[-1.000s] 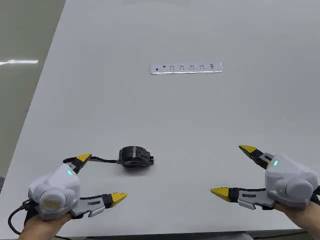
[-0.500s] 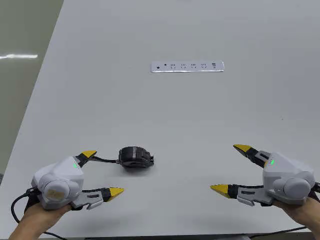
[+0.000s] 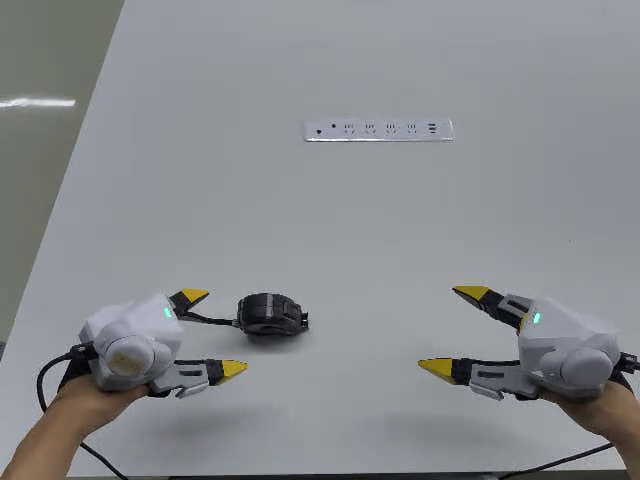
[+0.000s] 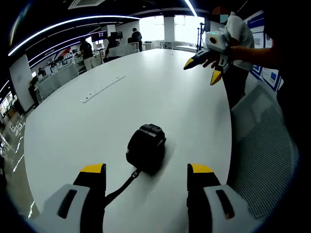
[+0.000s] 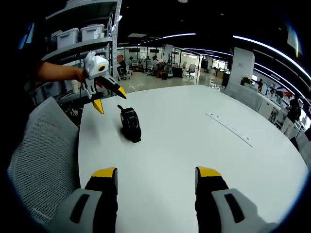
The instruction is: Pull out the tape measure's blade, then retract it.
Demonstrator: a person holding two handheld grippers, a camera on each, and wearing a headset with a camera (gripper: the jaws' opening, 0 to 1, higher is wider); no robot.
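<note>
- The tape measure (image 3: 270,314), a dark rounded case, lies on the white tabletop (image 3: 350,220) near its front edge, to the person's left of centre. No blade is drawn out of it.
- A thin dark wrist strap (image 3: 212,320) trails from the case toward the left gripper (image 3: 213,332), and its far end passes just under the upper jaw.
- The left gripper hovers just beside the case with its yellow-tipped jaws spread wide and nothing between them. In the left gripper view the case sits straight ahead in the gap, so this hand looks lined up to pin the body.
- The right gripper (image 3: 452,329) is held well apart on the other side, jaws also wide and empty, pointing back at the case. It seems to be waiting its turn to catch the hook of the blade once the body is held firm.
- Nothing of the task looks done yet: the case is not grasped.
- A white power strip (image 3: 378,130) lies flat farther back, well clear of the work.
- No brand or label can be read on the case. The strip shows sockets and small marks, but they are too small to make out.
- Each gripper shows a small green light on its housing.
</note>
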